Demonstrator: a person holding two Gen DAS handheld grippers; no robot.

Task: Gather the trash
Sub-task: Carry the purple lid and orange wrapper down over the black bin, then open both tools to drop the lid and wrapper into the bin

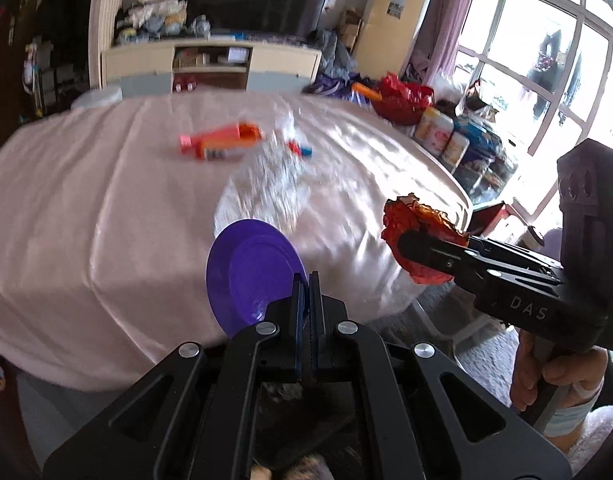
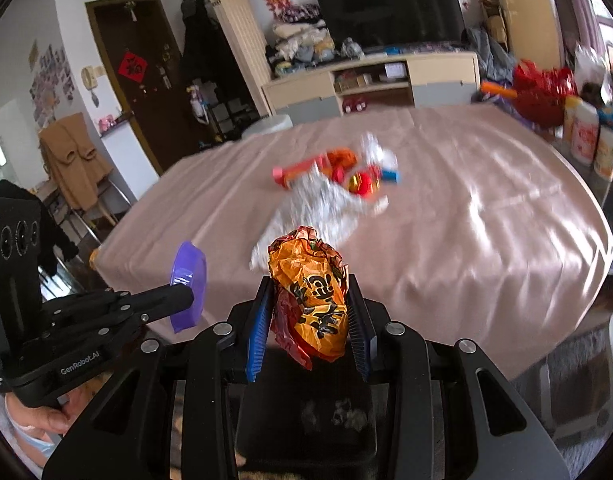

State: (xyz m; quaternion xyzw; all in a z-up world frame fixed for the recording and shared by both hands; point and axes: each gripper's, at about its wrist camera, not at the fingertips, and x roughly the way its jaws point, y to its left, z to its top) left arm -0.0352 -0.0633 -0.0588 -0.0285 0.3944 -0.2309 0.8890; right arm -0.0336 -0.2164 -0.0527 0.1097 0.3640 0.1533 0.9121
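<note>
My left gripper [image 1: 305,280] is shut on the rim of a purple plastic plate [image 1: 252,270], held on edge off the near side of the table; the plate also shows in the right wrist view [image 2: 190,284]. My right gripper [image 2: 312,292] is shut on a crumpled orange and red wrapper [image 2: 312,296], also in the left wrist view [image 1: 418,236], to the right of the plate. On the pink tablecloth [image 1: 86,200] lie a clear crumpled plastic bag [image 1: 266,188], an orange wrapper [image 1: 222,140] and small red and blue scraps [image 2: 370,180].
The table's right edge curves near jars [image 1: 442,132] and a red bag [image 1: 402,98] beside the window. A TV cabinet [image 2: 370,80] stands beyond the table. A dark bin [image 2: 306,408] with some scraps inside sits below my right gripper.
</note>
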